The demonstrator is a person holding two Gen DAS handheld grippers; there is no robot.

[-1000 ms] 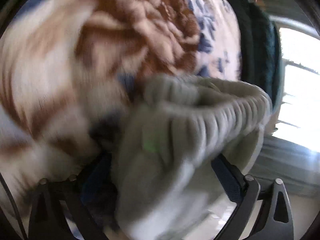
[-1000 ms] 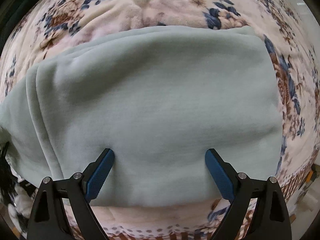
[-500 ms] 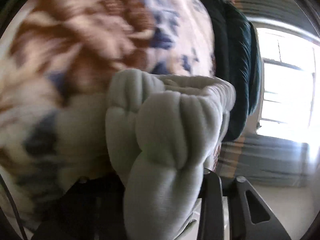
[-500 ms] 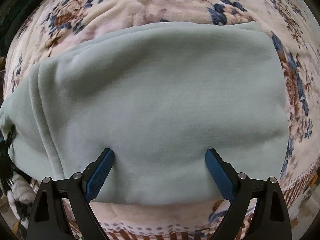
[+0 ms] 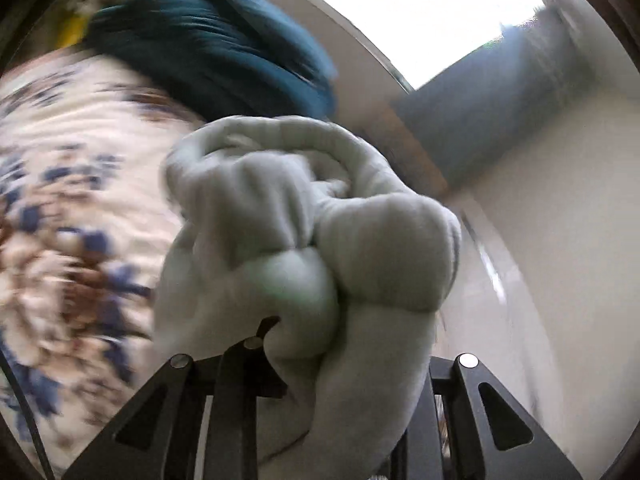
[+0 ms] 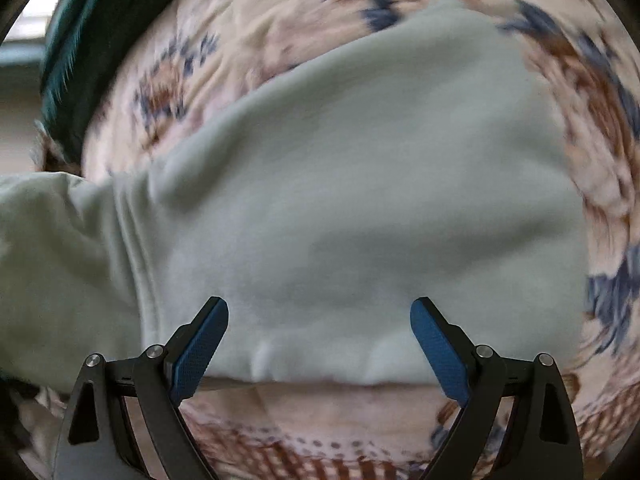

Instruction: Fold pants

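The pale green fleece pants (image 6: 352, 200) lie spread on a floral blanket (image 6: 304, 20) in the right wrist view. My right gripper (image 6: 320, 332) is open, its blue pads over the near edge of the pants and holding nothing. My left gripper (image 5: 320, 360) is shut on a bunched end of the pants (image 5: 312, 232) and holds it lifted above the blanket (image 5: 76, 208). The bunch hides the left fingertips. The lifted end shows at the left of the right wrist view (image 6: 60, 260).
A dark teal pillow or cushion (image 5: 208, 52) lies at the far edge of the bed, also in the right wrist view (image 6: 88, 40). A bright window (image 5: 420, 8) and a pale wall (image 5: 560, 220) are behind.
My left gripper closed on the pants' bunched end and swung it up and round, so its view now faces the window and wall. The right view tilted; the pants' left end rose.
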